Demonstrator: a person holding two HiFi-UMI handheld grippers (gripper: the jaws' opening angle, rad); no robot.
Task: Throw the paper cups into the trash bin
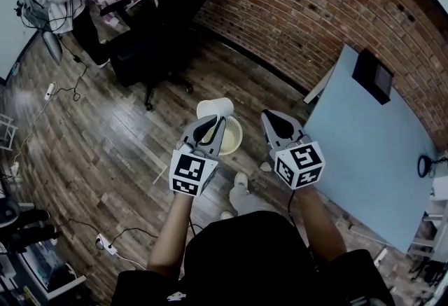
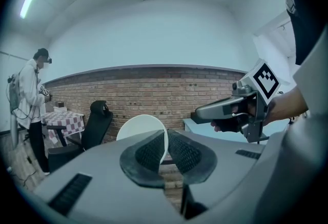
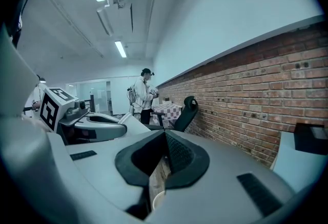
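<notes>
Paper cup [image 1: 215, 108], white, sits pinched by its wall between the narrowed jaws of the left gripper [image 1: 208, 129], sticking out past its tips. The trash bin [image 1: 232, 138] stands on the floor beneath them. The right gripper [image 1: 280, 126] is alongside, jaws together, empty.

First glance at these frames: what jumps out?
A white paper cup pinched by its wall in the left tongs, close to a pale trash bin on the wood floor. Behind stands a black office chair against the brick wall; a light blue table fills the right of the head view.
</notes>
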